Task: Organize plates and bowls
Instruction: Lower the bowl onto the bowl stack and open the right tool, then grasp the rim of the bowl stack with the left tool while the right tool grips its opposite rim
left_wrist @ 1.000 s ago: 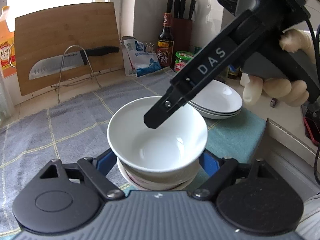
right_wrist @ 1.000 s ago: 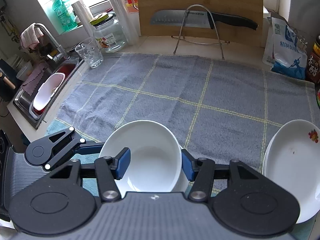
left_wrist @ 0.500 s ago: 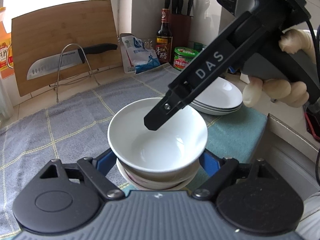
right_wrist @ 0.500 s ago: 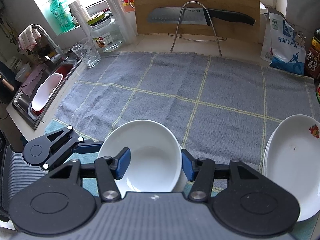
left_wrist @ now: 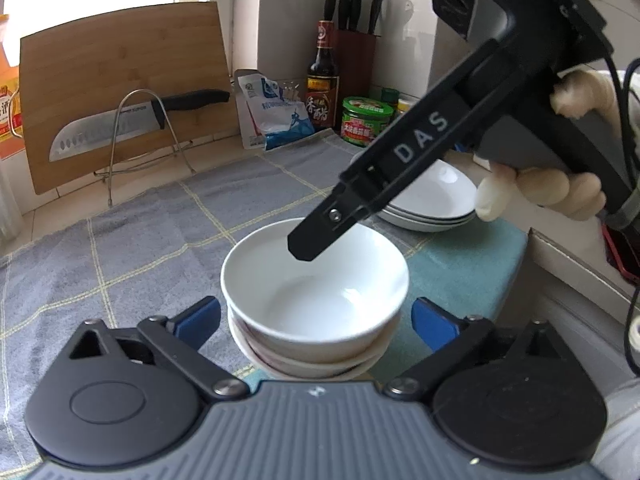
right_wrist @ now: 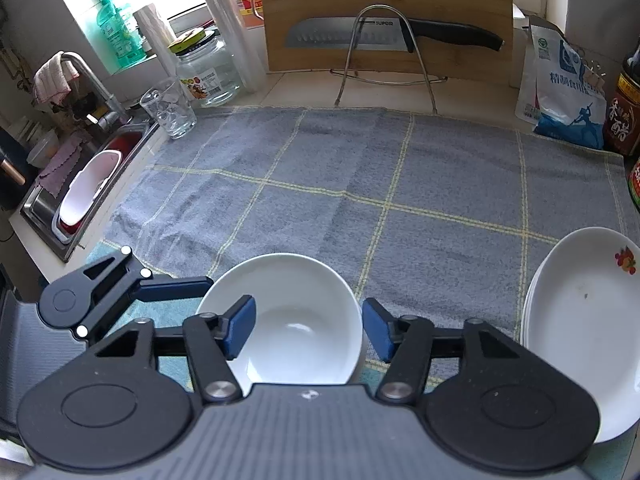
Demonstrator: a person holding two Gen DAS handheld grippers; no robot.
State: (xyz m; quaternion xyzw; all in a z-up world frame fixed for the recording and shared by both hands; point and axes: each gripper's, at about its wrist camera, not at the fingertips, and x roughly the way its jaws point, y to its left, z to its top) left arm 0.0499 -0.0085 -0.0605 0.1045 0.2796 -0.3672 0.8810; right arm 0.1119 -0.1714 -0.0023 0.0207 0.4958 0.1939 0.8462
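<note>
Nearest in the left wrist view, the left gripper [left_wrist: 316, 318] has just been opening: its blue pads [left_wrist: 199, 317] stand spread on either side of a stack of bowls, clear of it, with a visible gap on each side. The top white bowl [left_wrist: 316, 300] sits nested in the bowls beneath [left_wrist: 312, 362], upright, on the teal mat [left_wrist: 460, 272] at the near edge of the grey checked towel [left_wrist: 140, 248].

In the right wrist view, the right gripper [right_wrist: 308, 330] has also just been opening. Its jaws are parted about halfway, the blue pads [right_wrist: 240, 330] now off the rim of the same white bowl [right_wrist: 288, 320], one pad over the bowl's left edge and the other just beside its right edge. From the left wrist view one black finger of this gripper hangs above the bowl's far rim, and a gloved hand [left_wrist: 560, 192] grips the handle.

Just beyond the bowls, to the right, lies a stack of white plates [right_wrist: 580, 340]; the top one has a small fruit print near its rim. The plates rest on the towel's right edge, apart from the bowls.

Farther back, a cleaver [right_wrist: 384, 34] rests on a wire rack in front of a bamboo cutting board [right_wrist: 384, 0]. A blue and white bag [right_wrist: 560, 96] and a dark sauce bottle [left_wrist: 322, 84] stand at the right, a drinking glass [right_wrist: 170, 110] and a glass jar [right_wrist: 208, 72] at the left near the sink [right_wrist: 80, 196].
</note>
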